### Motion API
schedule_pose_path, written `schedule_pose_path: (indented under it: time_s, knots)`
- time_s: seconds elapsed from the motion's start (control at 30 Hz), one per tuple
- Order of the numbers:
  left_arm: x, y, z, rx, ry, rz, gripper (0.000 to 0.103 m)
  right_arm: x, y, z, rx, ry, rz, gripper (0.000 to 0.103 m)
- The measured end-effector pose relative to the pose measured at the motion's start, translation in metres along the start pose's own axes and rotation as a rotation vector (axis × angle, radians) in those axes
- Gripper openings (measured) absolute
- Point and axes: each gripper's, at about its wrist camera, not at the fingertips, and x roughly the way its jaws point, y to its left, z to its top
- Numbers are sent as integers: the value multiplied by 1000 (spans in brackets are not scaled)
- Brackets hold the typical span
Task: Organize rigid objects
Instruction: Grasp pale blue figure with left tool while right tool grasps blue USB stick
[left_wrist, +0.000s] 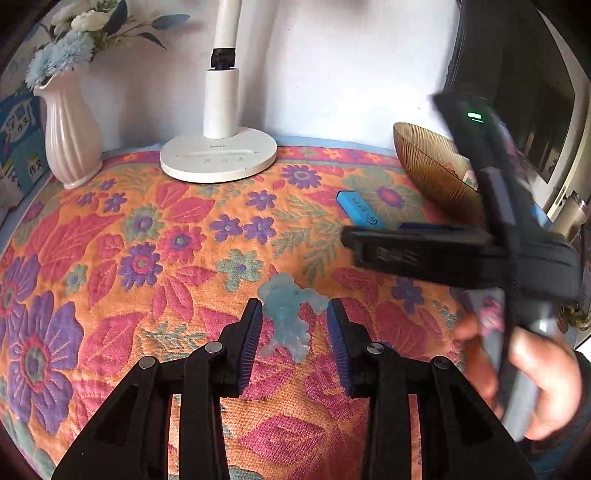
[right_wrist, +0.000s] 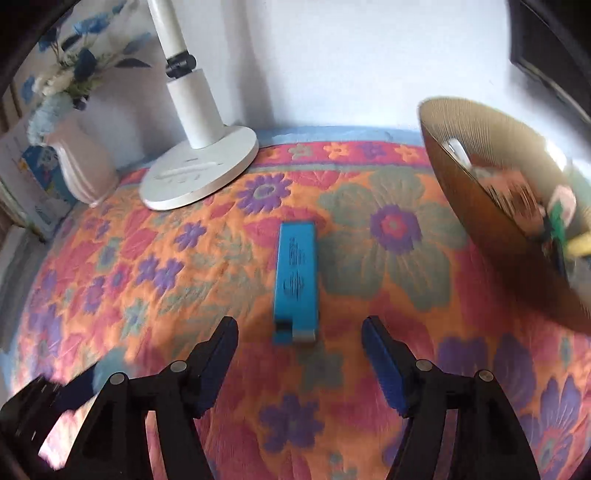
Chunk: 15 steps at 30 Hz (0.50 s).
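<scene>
A translucent pale blue toy figure (left_wrist: 290, 315) lies on the floral cloth (left_wrist: 147, 258). My left gripper (left_wrist: 294, 310) is open, its fingers on either side of the figure, not closed on it. A blue rectangular lighter-like block (right_wrist: 296, 282) lies on the cloth just ahead of my right gripper (right_wrist: 299, 328), which is open and empty. The block also shows in the left wrist view (left_wrist: 360, 208), partly hidden behind the right gripper's body (left_wrist: 424, 251). An amber ribbed glass bowl (right_wrist: 480, 199) at the right holds several small items.
A white desk lamp (left_wrist: 218, 155) stands at the back centre near the wall. A pink ribbed vase (left_wrist: 70, 129) with blue and white flowers stands at the back left. Books lean at the far left. A dark framed panel is at the right.
</scene>
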Motion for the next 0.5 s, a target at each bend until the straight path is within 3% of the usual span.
schedule_pose_path:
  time_s: [0.07, 0.23, 0.37, 0.5]
  knots:
    - [-1, 0, 0, 0, -5, -6, 33, 5, 4, 7, -15, -6, -26, 49]
    - [1, 0, 1, -8, 1, -13, 33, -7, 4, -5, -48, -25, 7, 26]
    - [1, 0, 1, -8, 0, -1, 33, -31, -2, -36, -95, -15, 17, 24]
    - [-2, -2, 0, 8, -10, -3, 33, -69, 0, -85, -196, -71, -138, 24]
